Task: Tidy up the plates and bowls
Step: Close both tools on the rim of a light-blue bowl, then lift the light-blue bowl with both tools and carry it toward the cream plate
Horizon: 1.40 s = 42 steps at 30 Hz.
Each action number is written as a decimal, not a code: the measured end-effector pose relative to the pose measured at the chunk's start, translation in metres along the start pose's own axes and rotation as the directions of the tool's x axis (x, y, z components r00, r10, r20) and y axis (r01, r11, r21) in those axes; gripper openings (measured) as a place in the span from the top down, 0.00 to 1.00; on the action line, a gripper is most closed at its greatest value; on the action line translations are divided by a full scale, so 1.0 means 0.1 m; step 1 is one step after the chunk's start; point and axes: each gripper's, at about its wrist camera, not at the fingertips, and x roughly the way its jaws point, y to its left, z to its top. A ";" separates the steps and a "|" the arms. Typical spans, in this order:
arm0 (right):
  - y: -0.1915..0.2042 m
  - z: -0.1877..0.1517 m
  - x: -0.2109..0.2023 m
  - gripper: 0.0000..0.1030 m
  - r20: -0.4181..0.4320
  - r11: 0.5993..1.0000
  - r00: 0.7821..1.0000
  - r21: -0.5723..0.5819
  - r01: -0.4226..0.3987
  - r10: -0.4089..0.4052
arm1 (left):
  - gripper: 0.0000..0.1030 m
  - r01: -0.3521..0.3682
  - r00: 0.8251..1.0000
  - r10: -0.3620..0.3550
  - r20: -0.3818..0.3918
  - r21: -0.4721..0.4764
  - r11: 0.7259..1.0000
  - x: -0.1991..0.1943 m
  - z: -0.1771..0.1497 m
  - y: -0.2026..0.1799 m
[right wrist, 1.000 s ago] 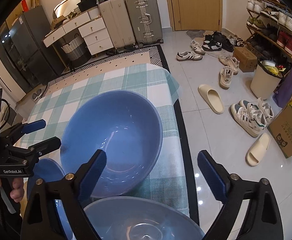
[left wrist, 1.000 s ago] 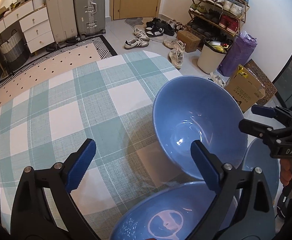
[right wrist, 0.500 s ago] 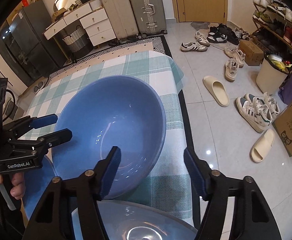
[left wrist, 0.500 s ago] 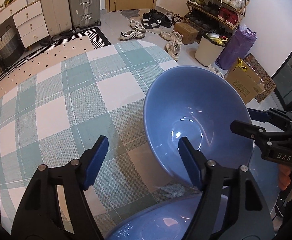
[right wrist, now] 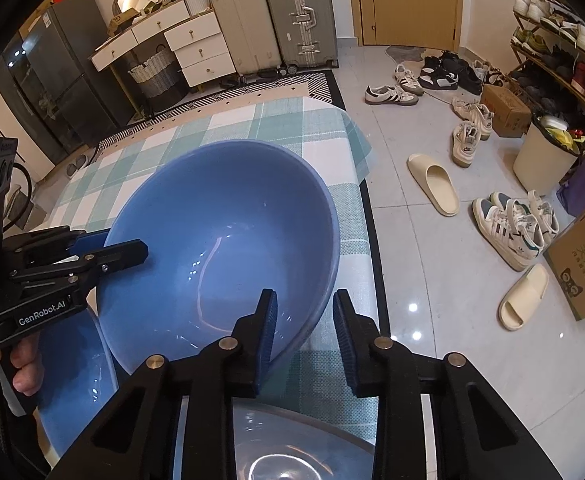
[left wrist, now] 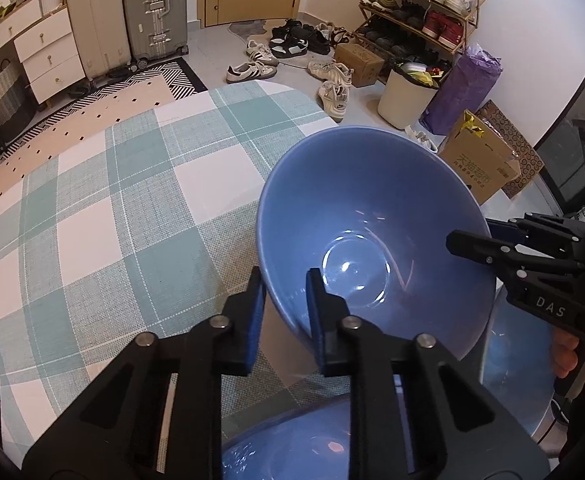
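A large blue bowl sits tilted on the checked tablecloth; it also shows in the right wrist view. My left gripper is shut on its near-left rim, one finger inside and one outside. My right gripper is shut on the opposite rim in the same way. Each gripper shows in the other's view, the right gripper and the left gripper. A second blue bowl lies just below the left gripper. A blue plate lies beside the held bowl.
The table edge runs close by the bowl's right side, with tiled floor, shoes and slippers beyond. A cardboard box, a bin and a shoe rack stand on the floor. Another blue dish lies under the right gripper.
Both grippers have closed from wide open onto opposite rims of the large blue bowl. Both have moved in closer to it.
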 end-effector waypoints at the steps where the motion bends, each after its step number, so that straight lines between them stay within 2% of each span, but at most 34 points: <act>1: 0.01 0.00 -0.01 0.79 0.007 1.000 1.000 -0.004 0.004 -0.004 | 0.85 -0.002 1.000 0.002 0.002 0.002 1.000 -0.01 0.00 -0.01; 2: 0.03 0.00 -0.02 0.81 0.013 1.000 1.000 -0.009 0.006 -0.006 | 0.85 -0.002 1.000 0.002 0.002 0.004 1.000 -0.01 -0.01 -0.01; 12: 0.08 -0.03 -0.04 0.82 0.043 0.999 0.998 -0.026 0.041 -0.040 | 0.86 -0.021 0.999 0.020 0.032 0.020 1.000 -0.11 -0.03 -0.07; 21: 0.12 -0.01 -0.14 0.82 0.070 0.999 0.997 -0.024 0.037 -0.036 | 0.86 -0.038 0.997 0.037 0.063 0.021 0.999 -0.25 -0.01 -0.10; 42: 0.33 -0.07 -0.65 0.82 0.183 0.999 0.983 -0.048 0.026 -0.017 | 0.86 -0.054 0.985 0.051 0.164 0.010 0.999 -0.94 -0.13 -0.19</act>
